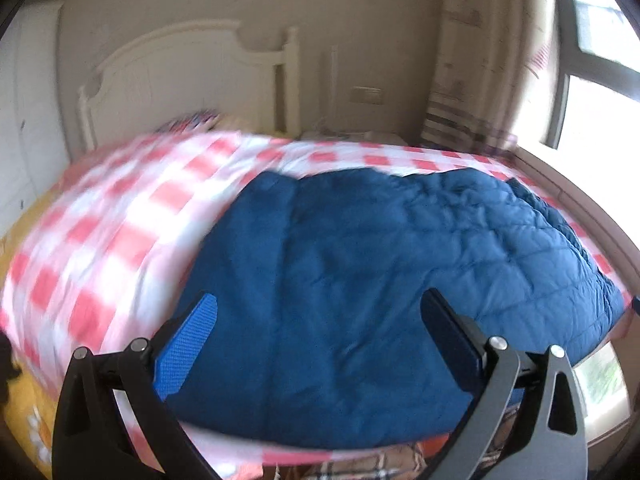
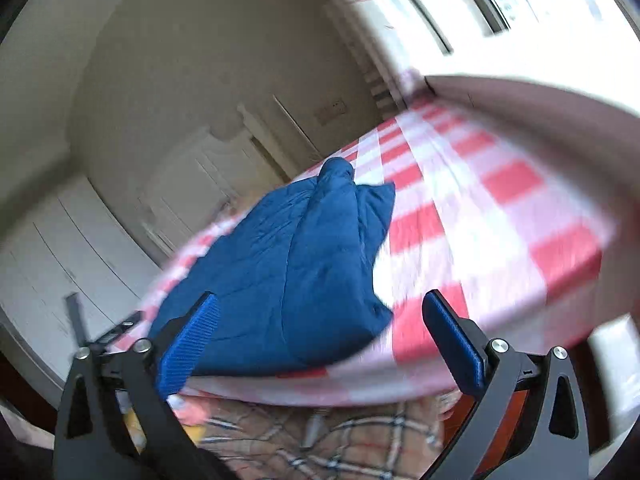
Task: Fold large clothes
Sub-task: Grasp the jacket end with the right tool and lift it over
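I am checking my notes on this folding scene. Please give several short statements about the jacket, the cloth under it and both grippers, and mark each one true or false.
1. The blue quilted jacket lies on a red-and-white checked cloth. True.
2. The left gripper is shut on the jacket. False: its jaws stand wide open, holding nothing.
3. The right gripper is open. True.
4. The jacket is green. False: it is blue.
5. A white headboard stands behind the bed. True.
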`<state>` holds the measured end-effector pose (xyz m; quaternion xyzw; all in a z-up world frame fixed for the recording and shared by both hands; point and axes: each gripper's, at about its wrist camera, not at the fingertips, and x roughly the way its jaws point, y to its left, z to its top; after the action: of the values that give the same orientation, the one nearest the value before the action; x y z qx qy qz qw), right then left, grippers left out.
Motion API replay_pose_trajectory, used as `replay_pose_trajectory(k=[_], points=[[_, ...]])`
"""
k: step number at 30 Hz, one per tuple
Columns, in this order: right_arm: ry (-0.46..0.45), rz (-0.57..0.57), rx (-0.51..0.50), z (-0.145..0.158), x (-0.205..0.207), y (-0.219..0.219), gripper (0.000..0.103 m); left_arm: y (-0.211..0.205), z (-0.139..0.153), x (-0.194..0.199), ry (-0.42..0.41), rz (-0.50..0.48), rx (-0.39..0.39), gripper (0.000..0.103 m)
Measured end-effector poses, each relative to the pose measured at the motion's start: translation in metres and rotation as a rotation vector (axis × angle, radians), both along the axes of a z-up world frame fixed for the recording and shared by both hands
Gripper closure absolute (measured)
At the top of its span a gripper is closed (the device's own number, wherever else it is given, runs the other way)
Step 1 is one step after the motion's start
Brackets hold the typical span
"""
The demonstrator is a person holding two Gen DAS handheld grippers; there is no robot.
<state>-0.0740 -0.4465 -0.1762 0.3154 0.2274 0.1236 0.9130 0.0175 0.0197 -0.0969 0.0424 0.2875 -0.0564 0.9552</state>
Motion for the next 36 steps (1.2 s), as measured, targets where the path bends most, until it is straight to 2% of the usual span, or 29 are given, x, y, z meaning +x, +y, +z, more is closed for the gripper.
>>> replay_pose_trajectory(k=[3, 7, 9, 11, 13, 17, 19, 20, 21, 24, 28, 29, 30, 31, 33, 34, 36], points=[[0.032, 0.051, 0.053, -0.017, 0.006, 0.005, 0.014, -0.033, 0.008, 0.026, -0.024, -0.020, 0.080, 0.002], [0.033, 0.120, 0.067, -0.030, 0.016, 0.027, 0.017, -0.056, 0.009, 0.074, 0.007, -0.009, 0.109, 0.002], [0.036, 0.124, 0.049, -0.032, 0.023, 0.036, 0.017, -0.062, -0.008, 0.105, 0.066, 0.001, 0.132, 0.002], [0.029, 0.121, 0.062, -0.035, 0.027, 0.037, 0.017, -0.060, -0.041, 0.136, 0.199, -0.011, 0.108, 0.002], [0.027, 0.127, 0.071, -0.034, 0.028, 0.038, 0.016, -0.052, -0.043, 0.143, 0.221, -0.022, 0.046, 0.002], [0.052, 0.184, 0.088, -0.030, 0.046, 0.049, 0.016, -0.055, -0.047, 0.140, 0.205, -0.021, 0.066, 0.002], [0.087, 0.192, 0.062, -0.024, 0.060, 0.062, 0.015, -0.056, -0.048, 0.141, 0.203, -0.019, 0.073, 0.002], [0.108, 0.184, 0.046, -0.020, 0.068, 0.070, 0.011, -0.058, -0.047, 0.139, 0.203, -0.019, 0.073, 0.002], [0.131, 0.160, 0.030, -0.016, 0.074, 0.076, 0.005, -0.058, -0.047, 0.138, 0.203, -0.019, 0.072, 0.002], [0.238, 0.053, -0.007, -0.005, 0.101, 0.095, 0.004, -0.057, -0.047, 0.137, 0.202, -0.018, 0.072, 0.002], [0.239, -0.026, 0.119, -0.004, 0.118, 0.091, 0.004, -0.057, -0.046, 0.136, 0.197, -0.014, 0.076, 0.002], [0.207, -0.022, 0.150, -0.005, 0.118, 0.089, 0.012, -0.056, -0.046, 0.135, 0.197, -0.011, 0.078, 0.002], [0.185, -0.022, 0.169, -0.007, 0.116, 0.086, 0.030, -0.056, -0.046, 0.136, 0.198, -0.004, 0.079, 0.002], [0.175, -0.020, 0.166, -0.009, 0.114, 0.082, 0.041, -0.056, -0.046, 0.137, 0.200, 0.003, 0.080, 0.002], [0.103, 0.010, 0.228, -0.012, 0.104, 0.070, 0.056, -0.058, -0.046, 0.138, 0.203, 0.002, 0.089, 0.002], [0.059, 0.019, 0.278, -0.013, 0.095, 0.063, 0.059, -0.060, -0.046, 0.137, 0.198, 0.002, 0.104, 0.002], [0.007, 0.036, 0.288, -0.007, 0.084, 0.058, 0.066, -0.066, -0.045, 0.134, 0.186, -0.002, 0.139, 0.002]])
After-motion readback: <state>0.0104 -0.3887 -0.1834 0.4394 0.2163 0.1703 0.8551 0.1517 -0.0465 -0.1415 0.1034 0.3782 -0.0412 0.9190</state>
